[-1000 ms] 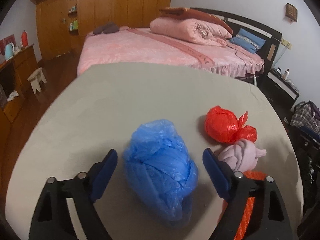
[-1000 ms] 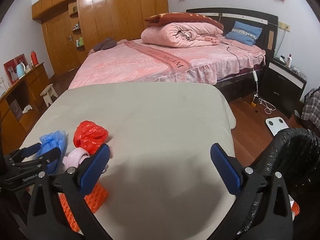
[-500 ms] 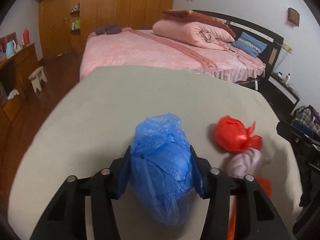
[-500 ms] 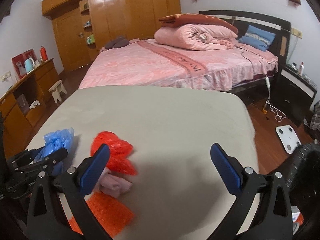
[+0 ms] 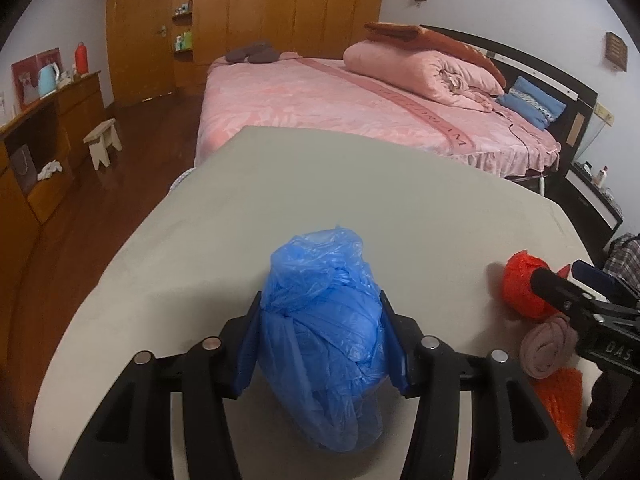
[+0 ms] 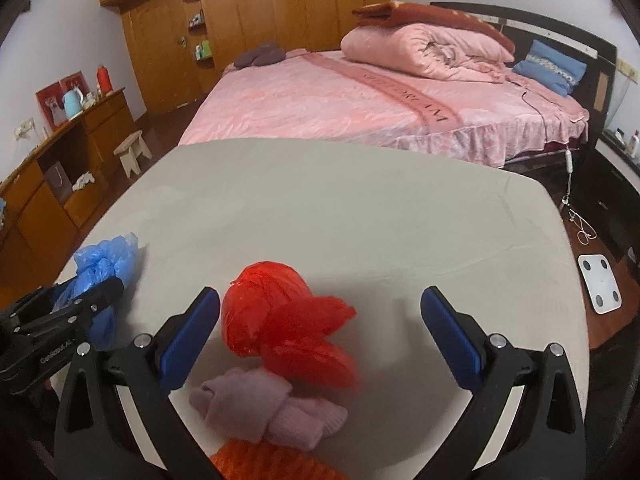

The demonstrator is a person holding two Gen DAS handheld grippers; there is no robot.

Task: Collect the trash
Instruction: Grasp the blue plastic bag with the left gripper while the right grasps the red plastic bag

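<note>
Closed in since a sec ago: left gripper [image 5: 322, 344] now pinching blue bag [image 5: 324, 344] btwn both pads, on grey table [image 5: 360, 200]. Right gripper [image 6: 320, 334] slid over, spread wide around red bag [image 6: 280, 320], pink cloth roll [image 6: 264, 408] nearer in.

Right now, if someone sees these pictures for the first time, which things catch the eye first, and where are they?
The blue plastic bag stands out first, clamped in the left gripper near the table's front edge. Next is the red plastic bag, lying between the open right gripper's fingers, with a pink bed behind.
</note>
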